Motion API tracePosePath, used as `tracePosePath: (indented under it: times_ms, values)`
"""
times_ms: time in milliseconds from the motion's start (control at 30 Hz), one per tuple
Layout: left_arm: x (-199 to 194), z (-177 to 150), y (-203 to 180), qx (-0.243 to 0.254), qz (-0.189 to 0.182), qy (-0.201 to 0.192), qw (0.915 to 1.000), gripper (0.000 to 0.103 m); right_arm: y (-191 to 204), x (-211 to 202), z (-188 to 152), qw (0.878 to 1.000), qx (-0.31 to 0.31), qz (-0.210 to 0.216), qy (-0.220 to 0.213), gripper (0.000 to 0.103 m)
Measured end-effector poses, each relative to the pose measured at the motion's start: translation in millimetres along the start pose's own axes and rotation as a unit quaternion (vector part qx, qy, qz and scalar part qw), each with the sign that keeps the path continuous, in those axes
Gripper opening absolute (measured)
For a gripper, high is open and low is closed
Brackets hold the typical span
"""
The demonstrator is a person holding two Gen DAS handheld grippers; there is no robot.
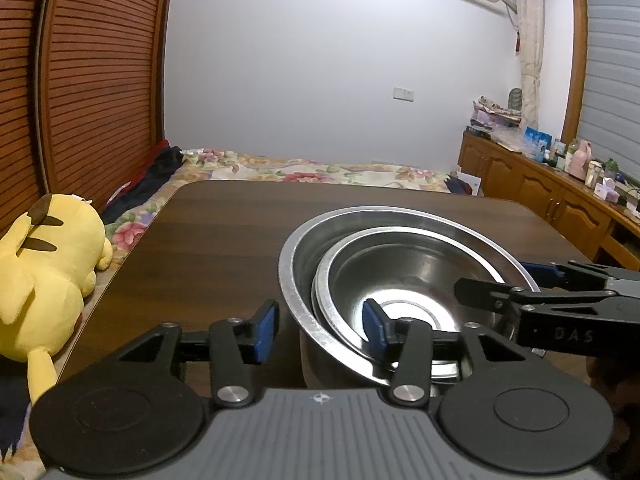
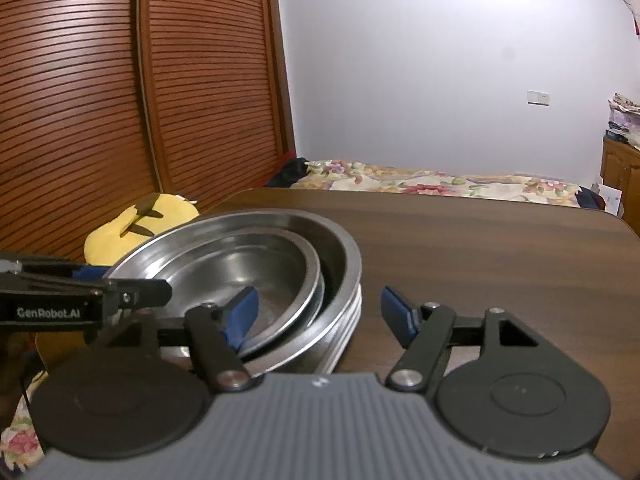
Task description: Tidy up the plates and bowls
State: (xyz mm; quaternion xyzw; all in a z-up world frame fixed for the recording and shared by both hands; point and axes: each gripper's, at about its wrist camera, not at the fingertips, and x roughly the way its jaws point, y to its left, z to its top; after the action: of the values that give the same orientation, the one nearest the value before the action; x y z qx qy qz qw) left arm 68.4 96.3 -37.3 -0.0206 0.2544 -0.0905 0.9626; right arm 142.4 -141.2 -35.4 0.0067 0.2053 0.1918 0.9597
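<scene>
Steel bowls [image 1: 400, 280] nested, both grippers spread

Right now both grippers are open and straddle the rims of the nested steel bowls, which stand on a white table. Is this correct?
Not quite: the table is dark brown wood, not white, as both wrist views show. The rest holds: the left gripper and right gripper are open, each with one finger inside the nested steel bowls and one outside.
</scene>
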Motion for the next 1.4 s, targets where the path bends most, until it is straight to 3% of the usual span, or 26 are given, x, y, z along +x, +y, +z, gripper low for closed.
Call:
tracePosePath:
  times_ms: [433,500,633,1067,1400]
  values:
    - [-17,13,-6,0.010,0.011,-0.023,0.9996,0.084,-13,-35,11,0.999,0.009,-0.036,-0.032,0.086]
    - [-20,17,-9,0.014,0.011,-0.027,0.9995,0.090,-16,-42,14,0.998,0.012,-0.041,-0.038,0.095]
    - [-26,21,-18,0.017,0.008,-0.037,0.9991,0.102,-21,-54,17,0.997,0.013,-0.052,-0.048,0.103]
    - [-40,18,-56,0.037,0.009,-0.045,0.9983,0.103,-26,-86,12,0.992,0.018,-0.117,-0.048,0.103]
    - [-51,5,-68,0.046,0.017,-0.032,0.9983,0.103,-25,-98,4,0.991,0.024,-0.124,-0.046,0.103]
